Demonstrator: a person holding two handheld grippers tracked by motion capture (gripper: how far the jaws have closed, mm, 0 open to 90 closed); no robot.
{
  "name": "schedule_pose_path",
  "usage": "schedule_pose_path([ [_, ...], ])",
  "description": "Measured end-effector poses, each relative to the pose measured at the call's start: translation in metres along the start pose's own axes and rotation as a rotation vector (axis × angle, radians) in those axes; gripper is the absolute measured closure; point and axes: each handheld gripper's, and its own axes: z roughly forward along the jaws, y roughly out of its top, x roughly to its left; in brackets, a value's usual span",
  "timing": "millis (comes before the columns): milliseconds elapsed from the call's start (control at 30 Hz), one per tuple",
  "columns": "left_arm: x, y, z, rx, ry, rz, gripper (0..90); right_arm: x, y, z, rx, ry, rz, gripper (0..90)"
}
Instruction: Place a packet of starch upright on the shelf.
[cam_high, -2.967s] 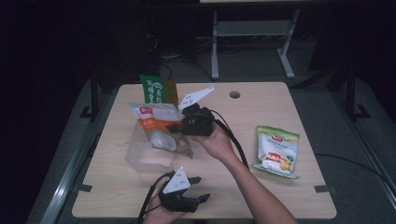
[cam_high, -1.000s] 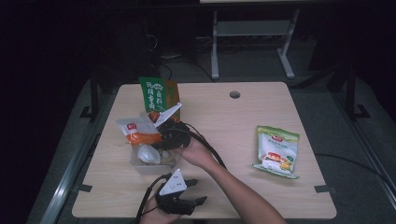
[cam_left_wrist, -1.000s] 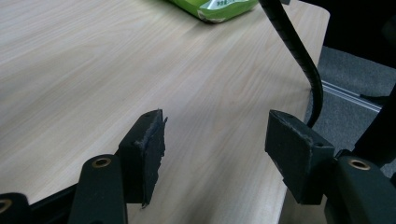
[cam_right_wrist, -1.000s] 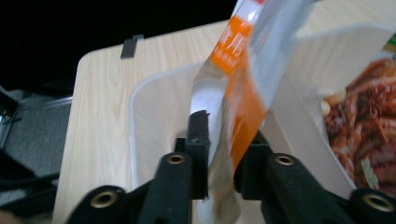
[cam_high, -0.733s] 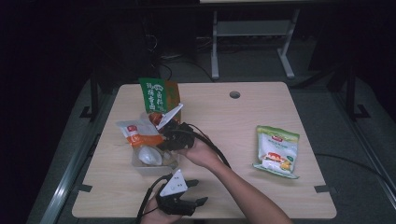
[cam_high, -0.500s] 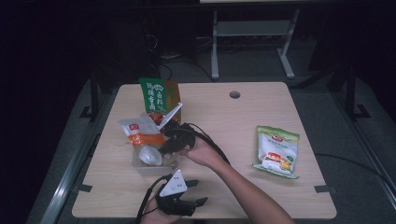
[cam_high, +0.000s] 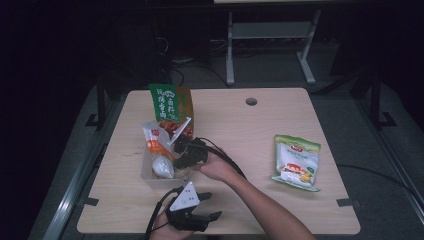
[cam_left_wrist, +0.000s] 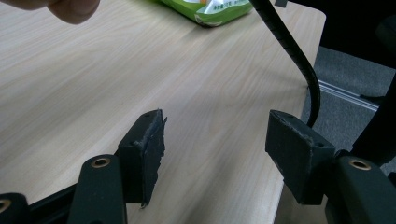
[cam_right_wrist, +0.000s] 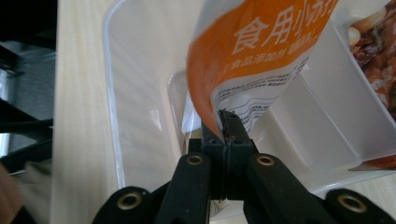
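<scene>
While the orange-and-white pouch (cam_right_wrist: 261, 51) hangs over the clear plastic bin (cam_right_wrist: 140, 70) at centre frame, the right gripper (cam_right_wrist: 227, 128) clamps its lower edge with jaws pressed together, probably to lower it inside. In the high view, the right hand (cam_high: 217, 167) reaches left across the table (cam_high: 240, 125). Low in that frame, the left gripper (cam_high: 192, 212) rests released, jaws apart.

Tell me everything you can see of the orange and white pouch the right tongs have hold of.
The orange and white pouch is a glossy, soft plastic packet, orange above with large white characters, white below with fine black print. The right tongs are shut on its lower edge, and it hangs tilted over the clear plastic bin, partly inside it. In the high view it sits at the bin's left end, beside a red-printed packet.
</scene>
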Motion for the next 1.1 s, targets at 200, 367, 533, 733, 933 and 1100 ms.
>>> schedule_pose_path([
  [200,-0.001,0.0,0.001,0.005,-0.003,-0.001,36.7,-0.008,-0.002,-0.009,0.037,0.061,0.05,76.6],
  [367,-0.002,0.0,0.002,0.006,-0.005,0.005,36.7,-0.009,-0.003,-0.007,0.061,0.06,0.047,79.3],
  [533,-0.001,0.001,0.002,0.0,-0.005,0.002,36.7,-0.007,-0.002,-0.008,0.035,0.074,0.066,89.9],
  [733,-0.002,0.001,0.001,-0.005,-0.002,0.006,36.8,0.002,0.002,-0.008,-0.058,0.049,0.047,90.0],
  [933,-0.002,0.001,0.001,0.002,-0.008,0.007,36.9,0.007,-0.001,-0.002,-0.06,0.028,0.017,90.0],
  [1100,-0.002,0.001,0.001,0.0,-0.007,0.016,37.0,0.008,-0.003,0.005,-0.029,0.018,0.004,90.0],
])
